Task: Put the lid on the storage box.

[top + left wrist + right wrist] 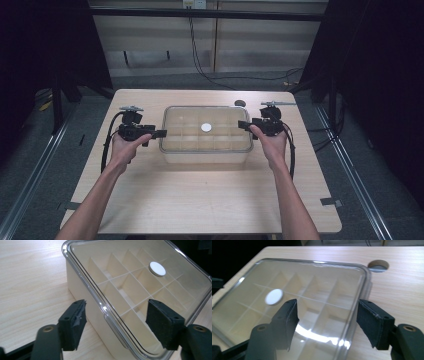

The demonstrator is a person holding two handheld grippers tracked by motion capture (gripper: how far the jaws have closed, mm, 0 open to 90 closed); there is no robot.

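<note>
1. a pale wooden bench (200, 195) carries a cream storage box (205, 150) near its middle, toward the far half
2. the box has a clear lid (180, 120) with a rounded rim, and through it a grid of dividers shows, splitting the inside into small compartments
3. a white round disc (206, 127) sits at about the centre of the lid; whether it lies on top of the lid or belongs to it cannot be told
4. the left gripper (161, 133) is held in the person's left hand (125, 147) just beside the left end of the box, pointing at it
5. in the left gripper view its jaws are spread wide, one on each side of the lid's edge, and do not touch it; nothing is between the pads
6. the right gripper (242, 124) is held in the right hand (272, 145) at the right end of the box, pointing inward
7. in the right gripper view its jaws are also spread wide, straddling the lid's rim without pinching it
8. a round hole (240, 103) is cut in the bench past the far right corner of the box
</note>
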